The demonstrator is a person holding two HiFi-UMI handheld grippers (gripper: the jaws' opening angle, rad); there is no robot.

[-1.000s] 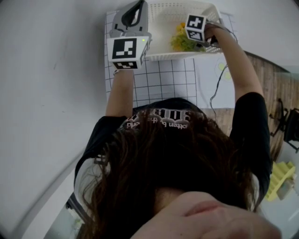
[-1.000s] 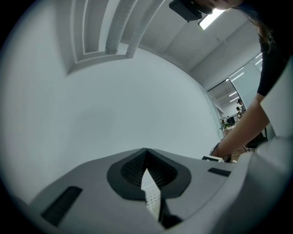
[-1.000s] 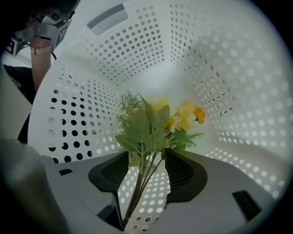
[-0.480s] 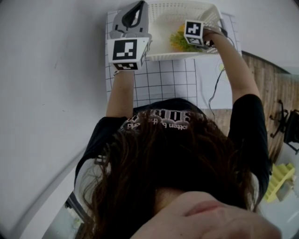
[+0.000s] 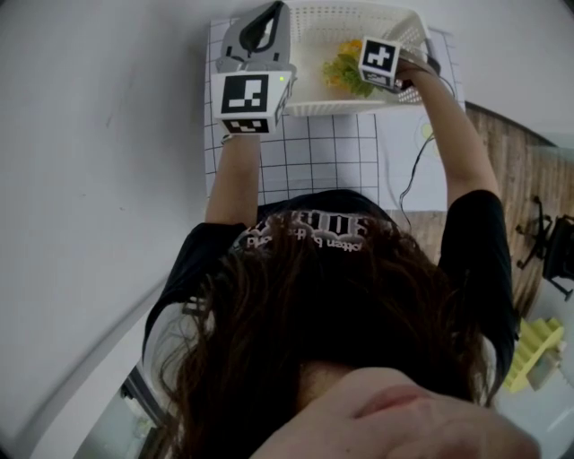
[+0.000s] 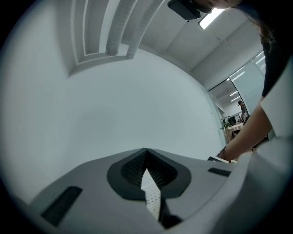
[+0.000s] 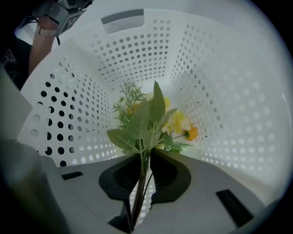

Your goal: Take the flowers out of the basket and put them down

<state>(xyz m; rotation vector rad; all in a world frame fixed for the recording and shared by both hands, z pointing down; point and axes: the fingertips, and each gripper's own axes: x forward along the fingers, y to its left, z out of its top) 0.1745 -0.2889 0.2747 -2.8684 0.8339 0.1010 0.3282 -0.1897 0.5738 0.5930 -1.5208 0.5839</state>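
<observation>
White tabletop (image 5: 108, 108) fills the head view, with a gridded mat (image 5: 314, 157) on it and the perforated white basket (image 5: 314, 106) at the mat's far end. Wooden floor (image 5: 502, 134) shows off to the basket's right. My left gripper (image 5: 267, 18) lies almost level along the basket's left end, the forearm (image 5: 235, 179) stretched straight out behind it. My right gripper (image 5: 372, 73) points straight down into the basket's right half, onto the flowers (image 5: 341, 67), which sit inside the basket.

From the left gripper view I get a plain pale wall (image 6: 128, 100), a ceiling light (image 6: 213, 16) and glass partitions (image 6: 249, 75) far off. The jaw tips are pressed together, and a sliver of perforated white plastic shows in the slit behind them.

From the right gripper view the basket's holed walls close in on every side. The jaws have just been closing and now pinch the green stems (image 7: 139, 192), with leaves and yellow blooms standing up beyond the pads, inside the basket
</observation>
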